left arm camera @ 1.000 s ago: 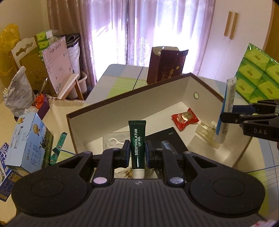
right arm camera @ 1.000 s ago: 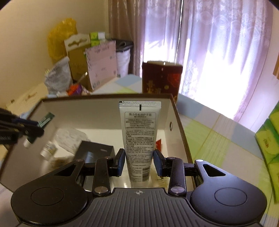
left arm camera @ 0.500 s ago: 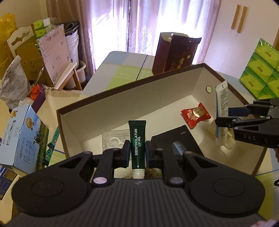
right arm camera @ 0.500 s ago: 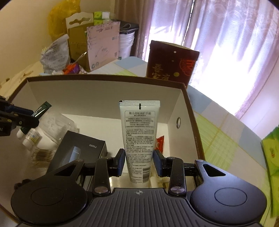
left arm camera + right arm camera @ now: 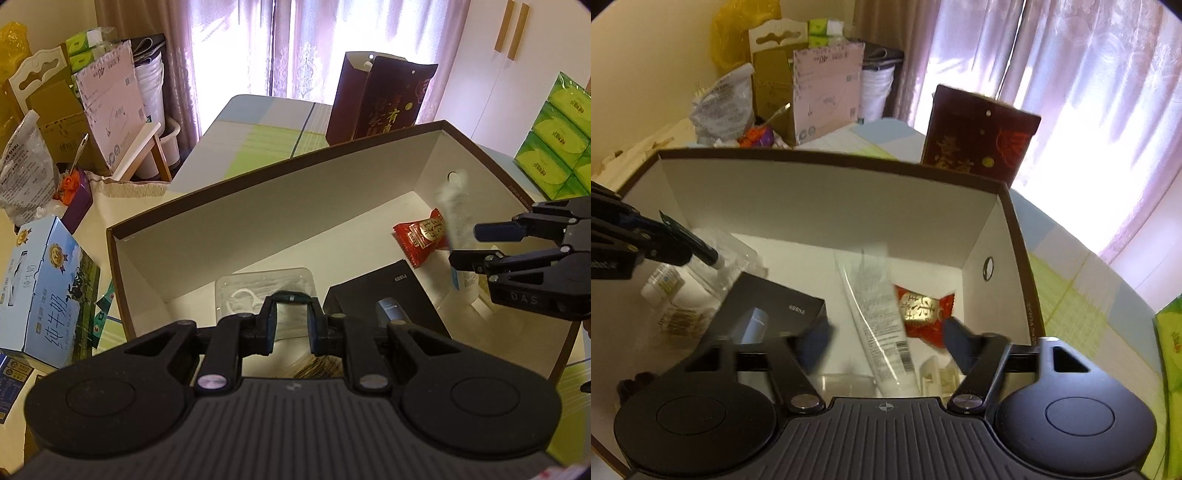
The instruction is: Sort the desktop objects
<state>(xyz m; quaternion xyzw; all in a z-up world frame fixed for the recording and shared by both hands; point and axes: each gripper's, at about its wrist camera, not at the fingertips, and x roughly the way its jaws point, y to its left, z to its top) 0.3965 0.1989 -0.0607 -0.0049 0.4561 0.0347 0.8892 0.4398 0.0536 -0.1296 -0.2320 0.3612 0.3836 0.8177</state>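
Table (image 5: 258, 122): open box (image 5: 258, 206), dark gift bag (image 5: 376, 99), milk carton (image 5: 40, 288).
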